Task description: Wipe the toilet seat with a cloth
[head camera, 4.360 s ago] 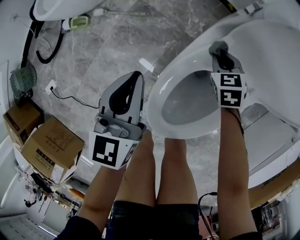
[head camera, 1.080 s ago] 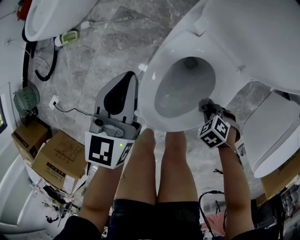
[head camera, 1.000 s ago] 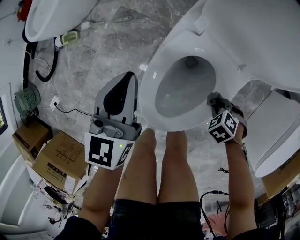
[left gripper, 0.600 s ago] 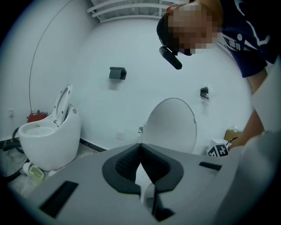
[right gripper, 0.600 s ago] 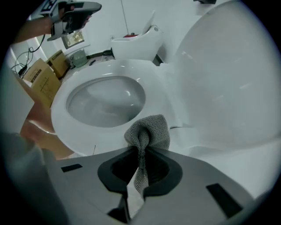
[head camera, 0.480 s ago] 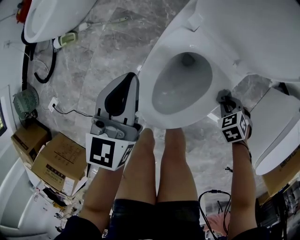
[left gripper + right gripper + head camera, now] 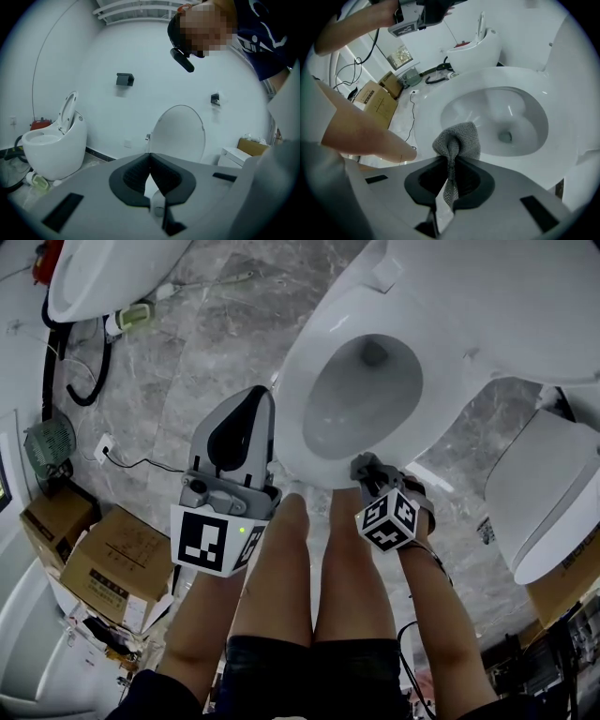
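The task is judged to be under way, with no finished state shown: the grey knitted cloth [image 7: 458, 137] is clamped between the closed jaws of the right gripper [image 7: 451, 161], and its bunched end is set against the front rim of the white oval toilet seat [image 7: 448, 381], at the edge nearest the person's knees. No streaks, wet marks or dirt can be made out anywhere on the seat, so how much of the ring has been covered cannot be read; the sides and the back of the seat are judged to remain to be wiped, or at least to be checked. The left gripper [image 7: 253, 399] is held off the seat, to its left, with its jaws brought together and nothing between them, and no part in the wiping is taken by it. The patch of contact on the seat is hidden beneath the cloth itself. The back of the seat is crowded by the white body of the toilet behind it, which is cut off by the upper edge of the head view.
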Motion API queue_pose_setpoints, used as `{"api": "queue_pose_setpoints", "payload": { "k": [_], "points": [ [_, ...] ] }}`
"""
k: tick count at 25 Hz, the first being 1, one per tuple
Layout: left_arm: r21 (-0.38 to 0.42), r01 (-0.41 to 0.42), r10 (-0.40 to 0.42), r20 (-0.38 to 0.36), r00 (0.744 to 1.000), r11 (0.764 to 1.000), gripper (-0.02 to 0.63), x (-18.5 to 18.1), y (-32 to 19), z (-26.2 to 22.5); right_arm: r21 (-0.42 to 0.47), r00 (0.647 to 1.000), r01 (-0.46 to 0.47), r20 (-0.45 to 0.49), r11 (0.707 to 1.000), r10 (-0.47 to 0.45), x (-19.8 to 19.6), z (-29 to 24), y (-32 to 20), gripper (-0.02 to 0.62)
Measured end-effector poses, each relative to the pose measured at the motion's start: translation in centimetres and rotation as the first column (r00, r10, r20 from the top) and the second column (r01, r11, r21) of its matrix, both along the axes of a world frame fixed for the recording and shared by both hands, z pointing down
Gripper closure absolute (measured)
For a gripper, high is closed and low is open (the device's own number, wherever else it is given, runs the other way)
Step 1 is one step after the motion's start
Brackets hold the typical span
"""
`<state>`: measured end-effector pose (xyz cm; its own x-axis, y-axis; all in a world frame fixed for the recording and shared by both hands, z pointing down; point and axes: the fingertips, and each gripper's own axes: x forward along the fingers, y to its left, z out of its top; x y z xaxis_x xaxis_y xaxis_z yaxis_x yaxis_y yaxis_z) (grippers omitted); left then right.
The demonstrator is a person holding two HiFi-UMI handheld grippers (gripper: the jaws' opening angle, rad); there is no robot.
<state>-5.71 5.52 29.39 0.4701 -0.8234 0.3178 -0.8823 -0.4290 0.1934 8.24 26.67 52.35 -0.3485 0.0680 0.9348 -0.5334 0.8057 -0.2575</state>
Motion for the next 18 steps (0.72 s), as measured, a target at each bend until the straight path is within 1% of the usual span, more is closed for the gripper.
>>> {"api": "queue_pose_setpoints", "payload": {
  "k": [3,8,11,13,15,16,18],
  "points": [
    [-0.001,-0.003,0.003,0.000,1.000,1.000,0.594,-0.3,0.8,0.1,0.016,0.999,-0.050,-0.013,0.999,0.050,1.6,0.1,-0.7,0.546],
    [0.002,-0.022,0.022,-0.002,1.000,1.000,0.594,-0.9,2.1,-0.2,0.117,0.981,-0.143,-0.118,0.983,0.157,7.1,0.0,-4.0,0.546],
    [0.007,-0.029,0.029,-0.004,1.000,1.000,0.594,-1.4,2.8,-0.6,0.151,0.968,-0.175,-0.155,0.973,0.198,8.6,-0.2,-4.7,0.546],
    [0.012,-0.031,0.031,-0.007,0.999,0.999,0.594,-1.8,3.3,-1.0,0.142,0.968,-0.174,-0.159,0.974,0.196,7.9,-0.3,-3.9,0.546],
    [0.018,-0.035,0.035,-0.010,0.999,0.999,0.594,-2.1,3.8,-1.5,0.102,0.972,-0.184,-0.127,0.978,0.196,5.7,-0.4,-2.2,0.546],
    [0.020,-0.038,0.038,-0.012,0.999,0.999,0.594,-2.2,4.1,-1.7,0.066,0.975,-0.195,-0.096,0.979,0.201,4.2,-0.4,-1.2,0.546],
    [0.024,-0.045,0.045,-0.013,0.999,0.999,0.594,-2.5,4.5,-2.1,-0.034,0.976,-0.217,-0.014,0.976,0.216,0.4,-0.5,1.2,0.546]
  ]
}}
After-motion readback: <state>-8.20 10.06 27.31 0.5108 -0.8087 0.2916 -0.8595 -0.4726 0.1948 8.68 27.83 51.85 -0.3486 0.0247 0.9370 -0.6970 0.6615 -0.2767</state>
